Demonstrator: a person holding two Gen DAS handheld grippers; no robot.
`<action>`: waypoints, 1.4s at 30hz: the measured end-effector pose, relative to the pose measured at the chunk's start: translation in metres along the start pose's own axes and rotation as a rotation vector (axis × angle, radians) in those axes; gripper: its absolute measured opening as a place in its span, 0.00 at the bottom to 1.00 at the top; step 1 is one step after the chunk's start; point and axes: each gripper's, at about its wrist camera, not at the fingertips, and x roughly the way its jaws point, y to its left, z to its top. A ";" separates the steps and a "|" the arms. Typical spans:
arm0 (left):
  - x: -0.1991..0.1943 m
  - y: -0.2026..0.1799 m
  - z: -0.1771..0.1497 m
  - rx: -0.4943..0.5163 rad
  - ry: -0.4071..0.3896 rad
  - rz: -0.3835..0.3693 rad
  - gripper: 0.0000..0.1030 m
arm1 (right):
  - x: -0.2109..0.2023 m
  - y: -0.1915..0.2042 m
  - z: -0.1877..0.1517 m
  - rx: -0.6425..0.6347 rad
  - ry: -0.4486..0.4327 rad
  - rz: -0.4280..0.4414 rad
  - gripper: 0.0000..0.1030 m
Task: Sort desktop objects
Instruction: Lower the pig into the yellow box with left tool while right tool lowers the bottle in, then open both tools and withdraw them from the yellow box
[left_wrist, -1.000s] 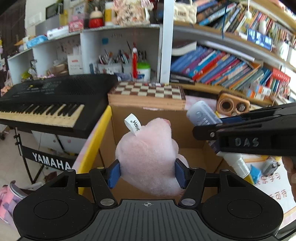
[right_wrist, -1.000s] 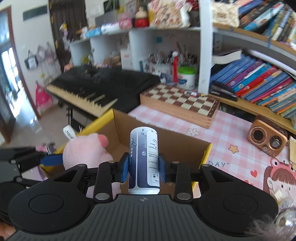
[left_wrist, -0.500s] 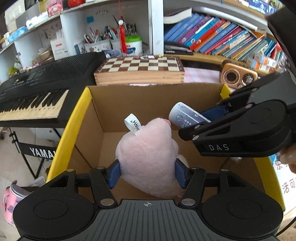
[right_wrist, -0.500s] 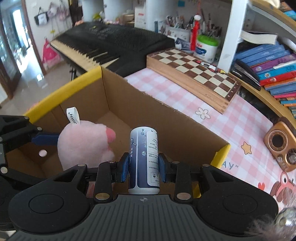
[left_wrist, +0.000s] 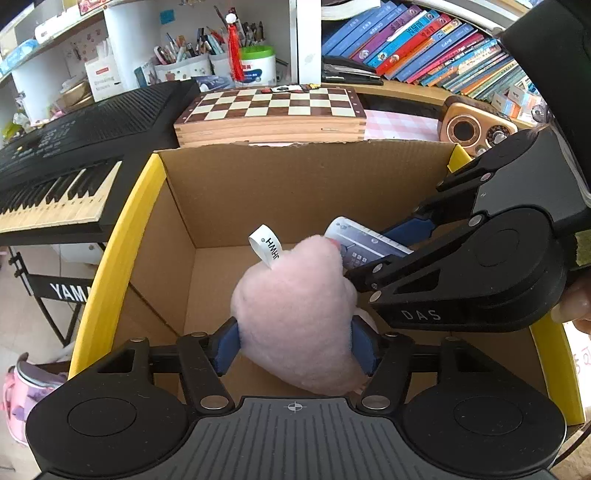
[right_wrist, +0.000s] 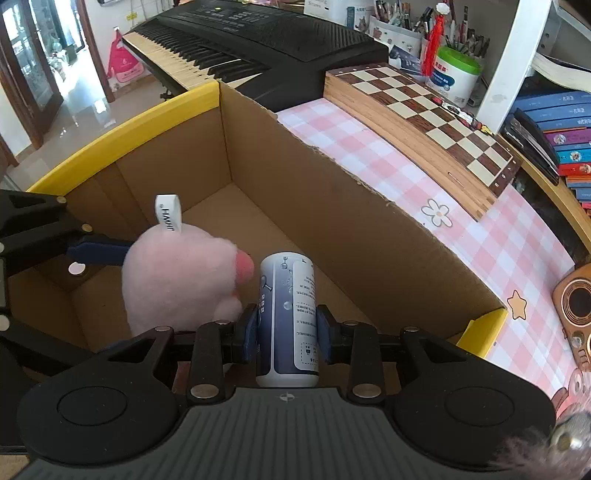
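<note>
An open cardboard box (left_wrist: 118, 258) with yellow flap edges fills both views. Over its inside hangs a pink plush toy (left_wrist: 295, 302) with a white loop tag. My left gripper (left_wrist: 295, 345) has its blue pads against the toy's sides, and its jaws are opening. My right gripper (right_wrist: 286, 332) is shut on a white-and-blue cylindrical bottle (right_wrist: 288, 295), held upright in the box (right_wrist: 332, 221) just right of the plush toy (right_wrist: 177, 280). In the left wrist view the bottle (left_wrist: 362, 243) pokes out behind the toy, almost touching it.
A black Yamaha keyboard (left_wrist: 66, 147) stands left of the box. A wooden chessboard (left_wrist: 273, 110) lies behind it on a pink checked cloth (right_wrist: 480, 206). A small wooden radio (left_wrist: 472, 129) sits to the right, below shelves of books (left_wrist: 424, 44).
Both grippers have sunk and tilted down into the box, carrying the plush toy and the bottle. The two held things have come closer together.
</note>
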 end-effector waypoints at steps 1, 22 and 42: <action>0.000 0.000 0.000 -0.001 0.000 -0.001 0.64 | 0.000 0.000 0.000 0.001 0.001 0.003 0.29; -0.078 -0.004 -0.002 -0.018 -0.256 0.037 0.86 | -0.096 -0.021 -0.027 0.206 -0.337 -0.139 0.35; -0.159 0.003 -0.074 -0.164 -0.463 0.040 0.90 | -0.180 0.030 -0.123 0.488 -0.525 -0.343 0.44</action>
